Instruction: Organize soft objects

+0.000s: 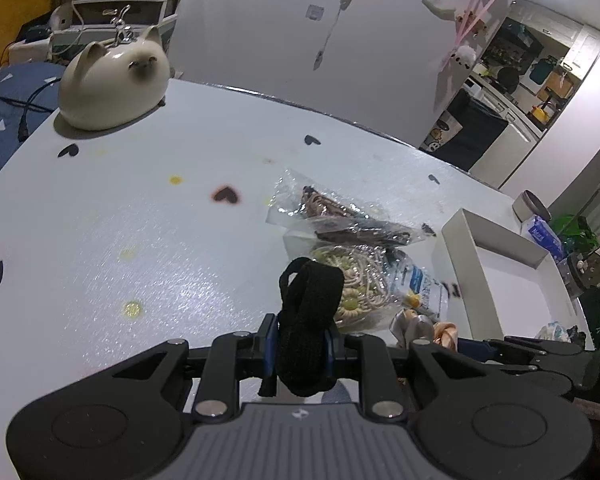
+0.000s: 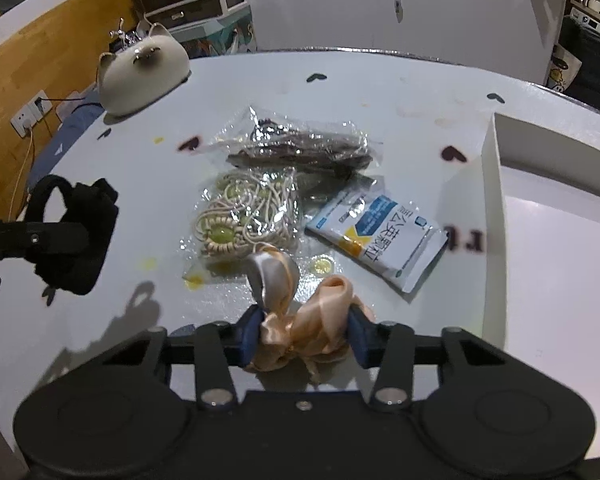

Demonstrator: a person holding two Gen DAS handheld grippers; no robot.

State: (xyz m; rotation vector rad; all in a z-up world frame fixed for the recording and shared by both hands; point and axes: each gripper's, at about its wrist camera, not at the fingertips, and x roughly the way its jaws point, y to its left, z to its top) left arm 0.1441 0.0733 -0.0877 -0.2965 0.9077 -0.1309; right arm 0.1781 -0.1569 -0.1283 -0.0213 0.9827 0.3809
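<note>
My left gripper (image 1: 300, 340) is shut on a black fabric band (image 1: 310, 300) and holds it above the white table (image 1: 140, 220). The right wrist view shows that band (image 2: 76, 236) at the left, clear of the tabletop. My right gripper (image 2: 305, 330) is low over the table, and both blue pads press on a peach satin ribbon bow (image 2: 320, 308). Just beyond the bow lie a clear bag of beige cords with green beads (image 2: 244, 216), a clear bag of dark brown items (image 2: 300, 148) and a white and blue sachet (image 2: 380, 236).
An open white box (image 2: 496, 184) stands at the right of the table, seen also in the left wrist view as a white box (image 1: 460, 256). A cream cat-shaped ornament (image 2: 140, 76) sits at the far left. The table's round edge runs behind the bags.
</note>
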